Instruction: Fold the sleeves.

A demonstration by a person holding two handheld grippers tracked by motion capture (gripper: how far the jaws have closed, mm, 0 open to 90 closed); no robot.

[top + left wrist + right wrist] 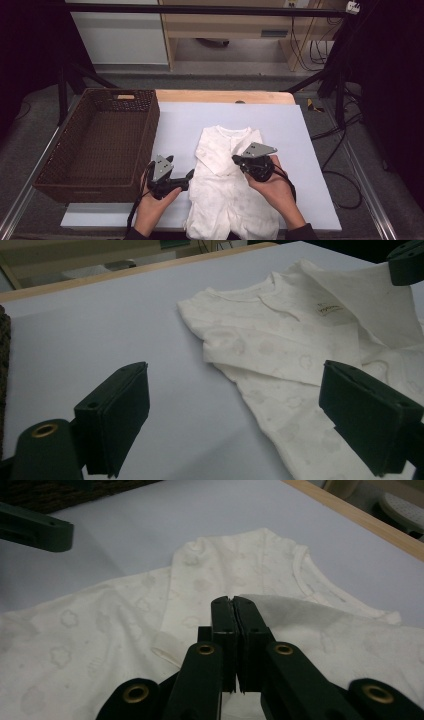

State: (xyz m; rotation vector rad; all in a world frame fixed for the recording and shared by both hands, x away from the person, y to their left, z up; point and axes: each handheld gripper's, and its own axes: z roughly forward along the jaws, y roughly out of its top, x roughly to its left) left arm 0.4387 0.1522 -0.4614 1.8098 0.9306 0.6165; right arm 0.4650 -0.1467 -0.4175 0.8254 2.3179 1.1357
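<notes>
1. On the pale lavender sheet covering the desk [300, 130], one soft white baby garment [227, 190] lies flat, faintly printed with clouds.
2. The right claw [233, 602] is clenched on a fold of the garment's fabric.
3. The left claw [235, 405] is released, jaws wide apart, just beside the garment.
4. One dark woven wicker basket [145, 135], rectangular, stands at the desk's left.
</notes>
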